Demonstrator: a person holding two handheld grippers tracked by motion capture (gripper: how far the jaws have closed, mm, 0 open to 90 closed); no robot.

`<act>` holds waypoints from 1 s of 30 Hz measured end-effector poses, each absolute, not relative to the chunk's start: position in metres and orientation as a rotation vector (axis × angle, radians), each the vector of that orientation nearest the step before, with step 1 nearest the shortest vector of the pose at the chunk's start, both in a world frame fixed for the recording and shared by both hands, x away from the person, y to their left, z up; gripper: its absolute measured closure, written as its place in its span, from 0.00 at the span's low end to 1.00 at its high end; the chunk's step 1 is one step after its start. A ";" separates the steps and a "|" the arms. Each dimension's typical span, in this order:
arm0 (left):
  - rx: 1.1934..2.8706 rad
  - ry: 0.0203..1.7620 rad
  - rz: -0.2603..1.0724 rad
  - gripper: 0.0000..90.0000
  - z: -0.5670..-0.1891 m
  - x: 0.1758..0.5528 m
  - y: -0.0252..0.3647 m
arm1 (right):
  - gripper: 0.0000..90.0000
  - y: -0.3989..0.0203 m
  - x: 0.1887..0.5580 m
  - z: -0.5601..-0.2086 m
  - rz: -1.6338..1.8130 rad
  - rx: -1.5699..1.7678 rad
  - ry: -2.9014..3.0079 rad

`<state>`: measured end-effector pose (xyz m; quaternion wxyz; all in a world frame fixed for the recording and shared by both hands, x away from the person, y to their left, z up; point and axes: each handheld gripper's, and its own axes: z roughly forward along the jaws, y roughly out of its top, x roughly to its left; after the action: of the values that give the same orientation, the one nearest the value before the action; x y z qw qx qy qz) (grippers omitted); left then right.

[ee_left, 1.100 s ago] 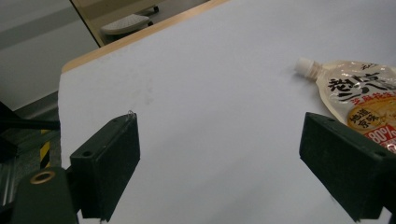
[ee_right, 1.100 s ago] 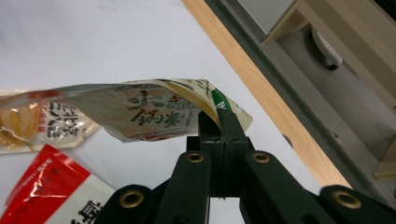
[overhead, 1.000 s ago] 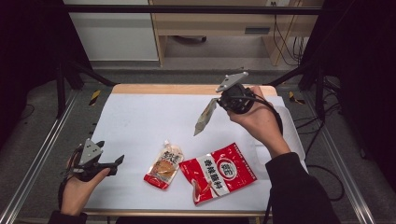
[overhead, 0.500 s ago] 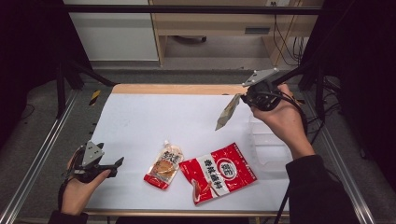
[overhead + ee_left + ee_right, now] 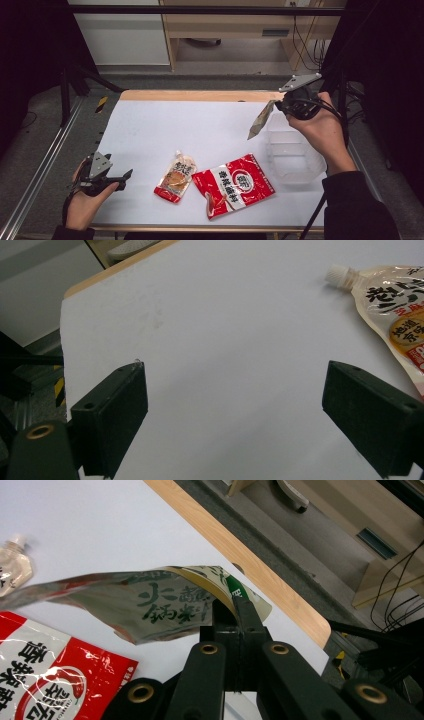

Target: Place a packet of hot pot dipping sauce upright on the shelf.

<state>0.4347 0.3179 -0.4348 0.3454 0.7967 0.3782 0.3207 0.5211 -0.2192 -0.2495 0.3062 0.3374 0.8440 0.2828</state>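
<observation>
Above the clear plastic container at the tabletop's right edge, the right tool is clamped on a silver sachet that hangs in the air. The left tool rests gaping, holding nothing, near a spouted pouch and red packet.

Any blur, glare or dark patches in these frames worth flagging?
High view: surroundings very dark, white table evenly lit, clear bin hard to make out. Left gripper view: sharp, near jaws soft. Right gripper view: silver packet blurs toward its far end, with glare on the foil and on the red packet.
</observation>
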 end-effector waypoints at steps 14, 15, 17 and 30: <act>2.082 0.979 0.828 0.12 -0.436 0.435 0.316 | 1.00 -0.243 0.521 -0.252 0.686 0.984 2.204; 2.083 0.978 0.828 0.12 -0.436 0.435 0.316 | 1.00 -0.245 0.522 -0.252 0.678 1.003 2.201; 2.084 0.977 0.829 0.12 -0.436 0.435 0.315 | 1.00 -0.248 0.523 -0.254 0.669 1.024 2.196; 2.100 0.963 0.824 0.12 -0.436 0.435 0.312 | 1.00 -0.269 0.542 -0.272 0.594 1.193 2.164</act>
<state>0.4347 0.3123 -0.4363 0.3376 0.8059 0.3695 0.3163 0.5416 -0.2691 -0.2717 0.2955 0.4484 0.8135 0.2233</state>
